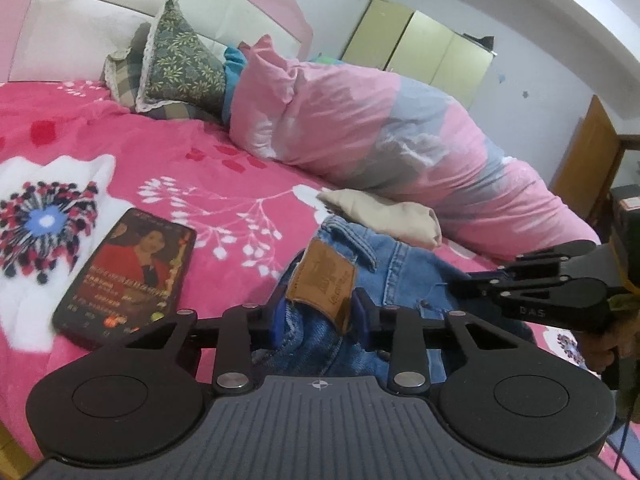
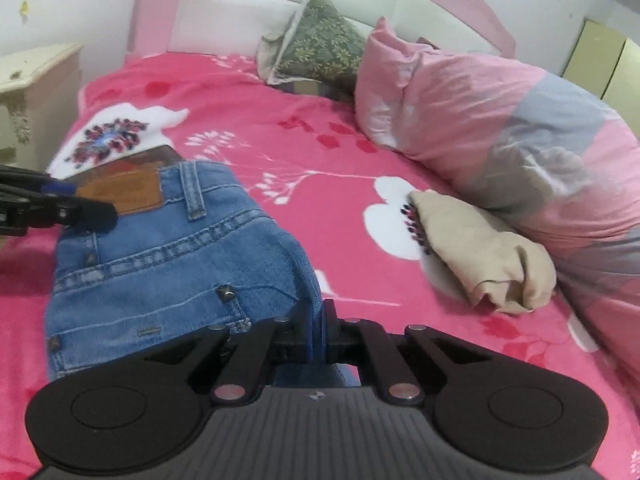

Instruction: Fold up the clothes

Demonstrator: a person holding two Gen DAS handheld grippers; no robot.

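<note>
Where jeans (image 2: pixel 168 248) lie, phone (image 1: pixel 128 276) sits close.

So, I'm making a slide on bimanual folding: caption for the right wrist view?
Right gripper and left gripper pinch blue jeans on a pink bedspread.

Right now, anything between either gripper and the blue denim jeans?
Nothing visible. Both grippers are already on the blue denim jeans: the left gripper is shut on the waistband at the brown leather patch, and the right gripper is shut on a denim edge.
</note>
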